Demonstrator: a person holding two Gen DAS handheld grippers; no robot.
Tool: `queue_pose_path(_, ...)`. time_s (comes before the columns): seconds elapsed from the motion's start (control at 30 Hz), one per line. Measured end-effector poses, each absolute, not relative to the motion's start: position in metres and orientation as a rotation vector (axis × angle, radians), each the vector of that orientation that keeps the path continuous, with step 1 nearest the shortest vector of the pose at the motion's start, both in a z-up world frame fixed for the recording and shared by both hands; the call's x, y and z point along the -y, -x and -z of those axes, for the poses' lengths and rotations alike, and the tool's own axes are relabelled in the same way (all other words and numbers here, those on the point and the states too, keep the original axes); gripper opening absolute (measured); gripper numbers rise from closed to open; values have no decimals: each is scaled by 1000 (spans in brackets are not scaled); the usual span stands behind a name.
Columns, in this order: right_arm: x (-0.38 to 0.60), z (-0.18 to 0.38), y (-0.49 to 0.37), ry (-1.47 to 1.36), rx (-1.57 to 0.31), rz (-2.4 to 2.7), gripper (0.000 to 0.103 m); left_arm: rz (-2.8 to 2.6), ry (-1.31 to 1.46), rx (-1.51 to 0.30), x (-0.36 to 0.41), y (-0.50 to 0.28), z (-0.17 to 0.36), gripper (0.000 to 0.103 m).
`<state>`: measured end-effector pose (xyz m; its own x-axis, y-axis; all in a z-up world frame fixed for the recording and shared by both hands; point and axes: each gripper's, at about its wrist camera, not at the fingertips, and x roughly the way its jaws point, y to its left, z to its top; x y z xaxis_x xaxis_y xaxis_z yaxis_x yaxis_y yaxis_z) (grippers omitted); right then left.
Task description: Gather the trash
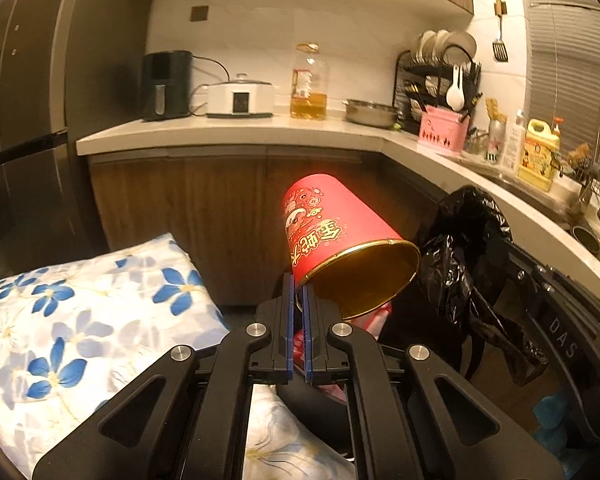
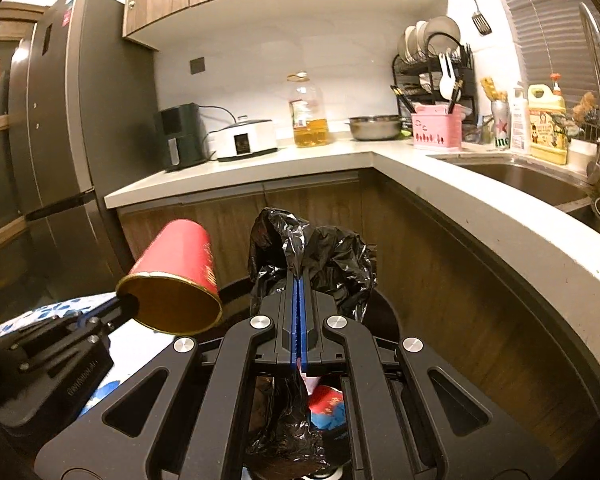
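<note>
A red paper cup [image 1: 332, 232] with gold lining and printed characters hangs tilted, mouth toward me, its rim pinched in my shut left gripper [image 1: 299, 292]. In the right wrist view the same cup [image 2: 176, 272] shows at the left, held out by the left gripper [image 2: 122, 306]. My right gripper [image 2: 299, 280] is shut on a fold of a crumpled black trash bag [image 2: 332, 260], which bunches above the fingers and trails below them. The bag [image 1: 468, 248] also shows at the right of the left wrist view. Red and blue scraps [image 2: 328, 408] lie under the right gripper.
A white pillow with blue flowers [image 1: 80, 320] lies at lower left. An L-shaped counter [image 2: 380, 160] carries an air fryer, cooker, oil bottle [image 2: 308, 114], steel bowl, dish rack and pink caddy. A sink [image 2: 532, 180] sits at right, a dark fridge [image 2: 60, 120] at left.
</note>
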<state>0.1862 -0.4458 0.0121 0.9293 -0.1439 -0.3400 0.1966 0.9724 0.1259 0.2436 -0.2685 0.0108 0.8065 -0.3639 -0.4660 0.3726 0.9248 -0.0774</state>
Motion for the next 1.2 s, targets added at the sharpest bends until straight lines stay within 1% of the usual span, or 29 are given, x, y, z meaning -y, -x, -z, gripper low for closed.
queue_pose_path(0.3, 457, -6, -191, -173, -359, 191, 3, 407, -33, -525, 281, -246, 1, 4)
queue_pose_path(0.33, 458, -6, -191, -174, -361, 192, 4, 405, -31, -524, 281, -246, 1, 4)
queue_pose_path(0.37, 458, -5, -192, -174, -365, 190, 9, 401, -29, -525, 280, -246, 1, 7)
queue_pose_path(0.4, 458, -5, -192, -174, -367, 191, 13, 399, -26, -526, 280, -246, 1, 16)
queue_pose_path(0.43, 457, -4, -192, -174, -368, 192, 19, 398, -19, -527, 278, -246, 2, 28)
queue_pose_path(0.47, 456, -3, -192, -174, -369, 190, 26, 398, -13, -527, 276, -246, 2, 30)
queue_pose_path(0.5, 456, -3, -192, -175, -370, 191, 30, 397, -11, -527, 276, -245, 2, 30)
queue_pose_path(0.57, 455, -3, -191, -174, -370, 190, 39, 389, -9, -523, 273, -243, 1, 37)
queue_pose_path(0.6, 455, -3, -191, -174, -373, 194, 42, 386, -6, -522, 272, -243, 0, 45)
queue_pose_path(0.63, 455, -3, -191, -174, -376, 196, 51, 381, 0, -520, 269, -241, 0, 51)
queue_pose_path(0.67, 455, -3, -190, -174, -378, 196, 61, 372, 5, -514, 266, -239, -1, 53)
queue_pose_path(0.73, 453, -2, -188, -170, -378, 202, 71, 345, 8, -496, 259, -234, -2, 67)
queue_pose_path(0.8, 448, -1, -185, -159, -382, 204, 76, 324, 8, -484, 252, -230, -3, 73)
queue_pose_path(0.87, 444, 1, -182, -144, -389, 209, 83, 292, 1, -467, 243, -224, -5, 77)
queue_pose_path(0.93, 439, 1, -177, -133, -393, 208, 87, 254, -4, -447, 233, -216, -7, 86)
queue_pose_path(0.97, 435, 1, -174, -127, -395, 207, 90, 240, -3, -439, 229, -213, -8, 86)
queue_pose_path(1.07, 425, 1, -168, -106, -407, 210, 93, 198, -14, -420, 216, -202, -11, 90)
queue_pose_path(1.1, 422, 1, -166, -101, -413, 210, 94, 190, -16, -418, 213, -200, -12, 94)
queue_pose_path(1.13, 419, 2, -164, -96, -420, 210, 95, 180, -16, -416, 208, -196, -13, 97)
queue_pose_path(1.2, 412, 2, -158, -89, -427, 212, 97, 167, -17, -409, 199, -187, -15, 97)
